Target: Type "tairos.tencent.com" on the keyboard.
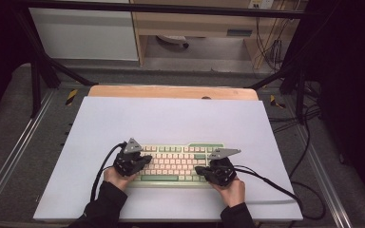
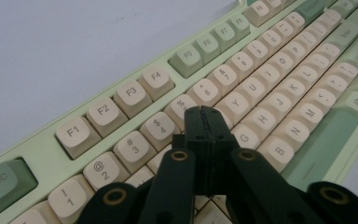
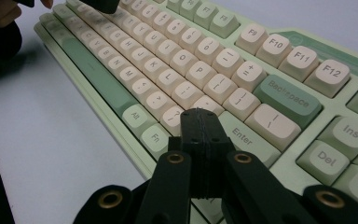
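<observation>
White mat (image 1: 171, 118) on table, green-cream keyboard (image 1: 173, 164) lower centre of frame. Left gripper (image 1: 145, 160) and right gripper (image 1: 200, 170) both pressed together, empty (typing pokes, probably). Next: press one key squarely.

A pale lavender-white sheet (image 1: 171, 118) covers the worktop, whose wooden edge (image 1: 171, 91) shows along the far side, and grey carpet-like floor (image 1: 19, 142) surrounds it with metal rails (image 1: 9, 156) running down either side. Beyond stand a white cabinet panel (image 1: 83, 33) and a light wooden desk (image 1: 190, 23), with what may be a chair base (image 1: 171, 42) in the shadowed gap beneath it. Black cables (image 1: 309, 142) trail at the right, where the room is dark.
</observation>
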A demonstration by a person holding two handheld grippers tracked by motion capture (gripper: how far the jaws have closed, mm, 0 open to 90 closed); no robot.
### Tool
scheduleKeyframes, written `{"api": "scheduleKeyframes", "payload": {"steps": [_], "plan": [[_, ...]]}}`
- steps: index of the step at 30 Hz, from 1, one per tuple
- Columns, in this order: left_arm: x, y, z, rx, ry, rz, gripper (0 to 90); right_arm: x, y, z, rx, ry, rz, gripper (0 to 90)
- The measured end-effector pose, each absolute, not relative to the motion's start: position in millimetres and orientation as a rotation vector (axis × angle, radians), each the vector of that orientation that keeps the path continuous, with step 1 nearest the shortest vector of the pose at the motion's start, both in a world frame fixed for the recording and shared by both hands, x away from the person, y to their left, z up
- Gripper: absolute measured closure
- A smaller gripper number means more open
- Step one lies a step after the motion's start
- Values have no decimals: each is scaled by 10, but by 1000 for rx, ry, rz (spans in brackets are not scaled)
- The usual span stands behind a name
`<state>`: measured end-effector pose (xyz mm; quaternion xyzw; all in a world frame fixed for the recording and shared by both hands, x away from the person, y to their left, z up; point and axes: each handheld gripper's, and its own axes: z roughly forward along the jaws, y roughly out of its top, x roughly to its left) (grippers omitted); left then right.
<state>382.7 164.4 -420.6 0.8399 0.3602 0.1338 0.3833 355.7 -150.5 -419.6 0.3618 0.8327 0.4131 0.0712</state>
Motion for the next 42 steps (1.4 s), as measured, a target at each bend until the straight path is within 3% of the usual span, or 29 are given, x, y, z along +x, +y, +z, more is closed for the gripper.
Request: {"api": "scheduleKeyframes", "payload": {"steps": [42], "plan": [[3769,1643,-4209,2138,888,330,897,3542,-1551,-4170,1084,2496,1242,900]]}}
